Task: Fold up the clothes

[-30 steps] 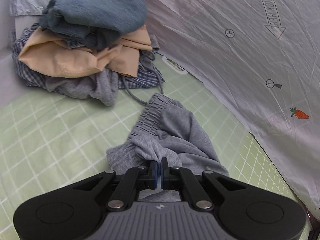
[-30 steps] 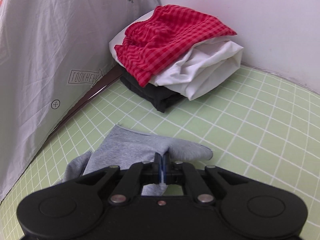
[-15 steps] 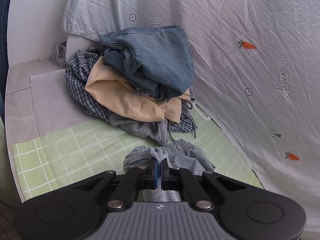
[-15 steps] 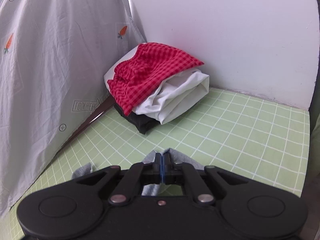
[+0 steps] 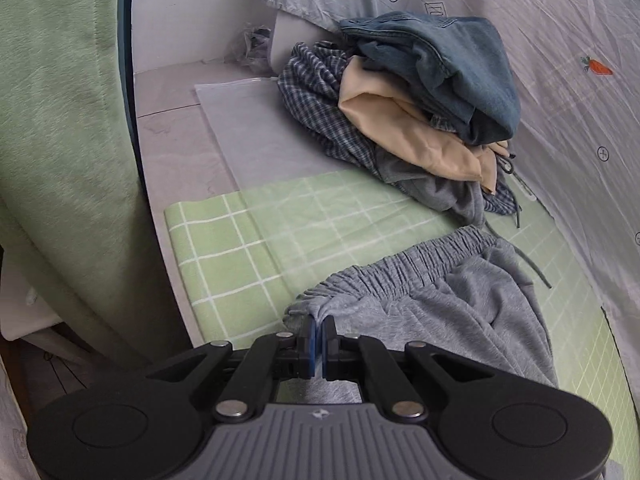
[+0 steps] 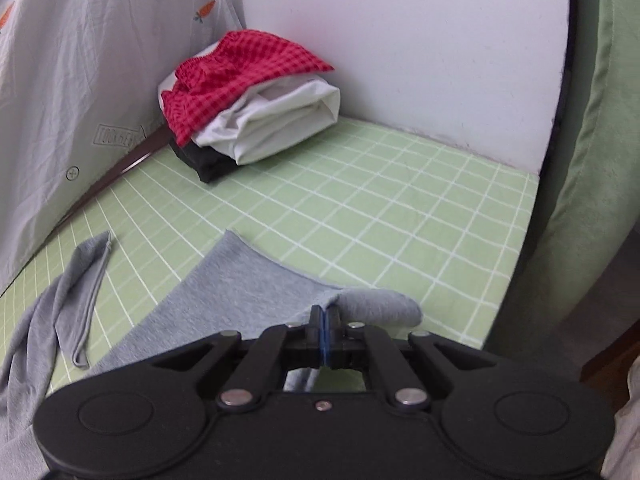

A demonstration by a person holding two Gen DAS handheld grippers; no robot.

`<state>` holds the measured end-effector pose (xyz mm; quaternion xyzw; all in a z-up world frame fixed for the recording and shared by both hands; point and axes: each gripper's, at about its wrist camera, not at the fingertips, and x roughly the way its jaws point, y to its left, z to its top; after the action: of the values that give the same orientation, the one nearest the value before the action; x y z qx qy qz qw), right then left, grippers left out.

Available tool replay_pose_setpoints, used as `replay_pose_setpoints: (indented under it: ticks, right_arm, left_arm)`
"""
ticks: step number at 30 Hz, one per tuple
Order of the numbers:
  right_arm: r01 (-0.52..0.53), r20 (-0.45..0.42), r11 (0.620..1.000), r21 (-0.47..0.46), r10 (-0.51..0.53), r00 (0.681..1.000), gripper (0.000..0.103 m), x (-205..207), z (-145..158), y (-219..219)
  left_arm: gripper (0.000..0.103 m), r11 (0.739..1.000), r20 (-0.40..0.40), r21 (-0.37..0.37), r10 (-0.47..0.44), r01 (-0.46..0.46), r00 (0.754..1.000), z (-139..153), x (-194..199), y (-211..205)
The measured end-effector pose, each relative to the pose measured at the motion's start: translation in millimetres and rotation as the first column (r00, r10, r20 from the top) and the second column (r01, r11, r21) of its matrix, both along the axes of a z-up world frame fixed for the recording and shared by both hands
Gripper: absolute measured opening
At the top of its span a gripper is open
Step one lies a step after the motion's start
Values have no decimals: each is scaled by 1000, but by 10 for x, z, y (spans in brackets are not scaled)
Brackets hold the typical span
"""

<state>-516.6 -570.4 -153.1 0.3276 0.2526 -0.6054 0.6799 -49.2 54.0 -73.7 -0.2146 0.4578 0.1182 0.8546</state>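
Grey sweatpants (image 5: 440,312) lie spread on the green checked mat (image 5: 248,236). My left gripper (image 5: 318,326) is shut on the near corner of their gathered waistband. In the right wrist view my right gripper (image 6: 323,318) is shut on the hem of one grey leg (image 6: 248,288), which lies flat on the mat (image 6: 400,208). The other leg (image 6: 76,300) lies twisted to the left.
A heap of unfolded clothes, denim (image 5: 444,68), beige and blue plaid, sits at the mat's far end. A folded stack with red gingham on top (image 6: 248,76) stands in the corner. A grey carrot-print sheet (image 5: 560,80) hangs along the back. Green fabric (image 5: 60,120) hangs at the side.
Both grippers have pulled back toward the near edge with the sweatpants, which now lie stretched flatter along the mat, waistband and legs spread apart.
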Motion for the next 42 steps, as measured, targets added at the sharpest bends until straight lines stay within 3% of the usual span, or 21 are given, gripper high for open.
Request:
replay_pose_setpoints:
  ticks: [6,13,26,27,28,30,36,38,39,40,42]
  right_arm:
    - [-14,-15,998,63,15,1000,3,-15,-160,37]
    - [-1,-9,998,62,2,1000,12,-88,-143,-37]
    - [19,-24,999,41,-18,1000,12,-433,-104,-311]
    - [11,-24,999,50,-9,1000,16,-441,-125,-339]
    - [1,-24,998,59,0,1000,28,-443,-148,-363]
    - [-18,-31,997,80,21,999,41,-437,-210,-409]
    - [-42,30,983,178,37,999,41,-463,-413,-538]
    - [-57,54,981,185,47,997,41,-464,-444,-560]
    - [-69,53,981,181,60,997,34,-457,-451,-568]
    - [-87,47,981,174,80,996,18,-446,-450,-577]
    - [-105,23,984,141,102,994,2,-452,-419,-594]
  left_arm:
    - [8,997,-30,67,-30,32,999,-67,-54,-172]
    - [39,993,-23,99,-64,66,998,-20,-79,-375]
    - [59,977,17,179,-119,114,993,120,-222,-760]
    - [61,975,23,187,-126,120,992,136,-235,-798]
    - [63,973,27,193,-132,125,991,148,-249,-834]
    - [64,970,32,203,-145,136,989,168,-283,-911]
    - [67,962,30,213,-183,172,983,164,-431,-1174]
    - [67,959,27,214,-194,184,981,155,-478,-1257]
    - [67,958,24,214,-201,191,979,146,-506,-1305]
    - [67,956,22,215,-208,199,978,136,-534,-1354]
    - [68,952,17,217,-223,214,975,117,-584,-1440]
